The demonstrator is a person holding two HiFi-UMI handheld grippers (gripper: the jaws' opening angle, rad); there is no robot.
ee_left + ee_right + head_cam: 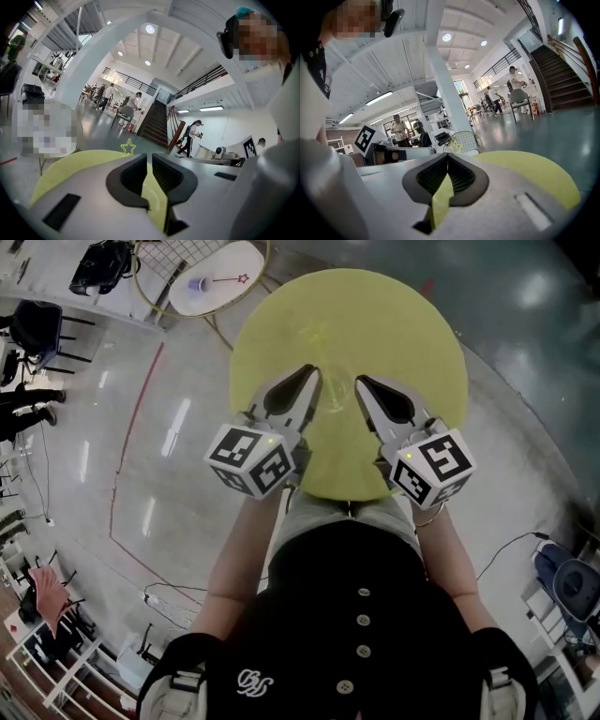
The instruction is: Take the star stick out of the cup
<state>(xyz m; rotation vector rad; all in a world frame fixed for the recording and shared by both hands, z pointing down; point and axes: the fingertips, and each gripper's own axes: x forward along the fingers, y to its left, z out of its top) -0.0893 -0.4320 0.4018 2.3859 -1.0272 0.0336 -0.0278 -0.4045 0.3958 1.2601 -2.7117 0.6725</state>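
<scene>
A round yellow-green table (403, 343) lies below me. Near its middle I make out a faint yellow-green star stick (314, 334). Its outlined star (128, 147) rises above the table's far side in the left gripper view, and the star (456, 146) shows in the right gripper view too. The cup under it blends with the table and I cannot make it out. My left gripper (312, 377) hovers over the table's near half, short of the stick. Its jaws are together, with only a thin slit and nothing in it (146, 161). My right gripper (362, 383) hangs beside it, shut and empty (448, 157).
A small white table (225, 263) stands far left with a purple cup (198, 284) and a red-star stick (232, 280) lying on it. Chairs (37, 329) are at the left. A staircase (154, 124) and distant people (190, 138) are beyond the table.
</scene>
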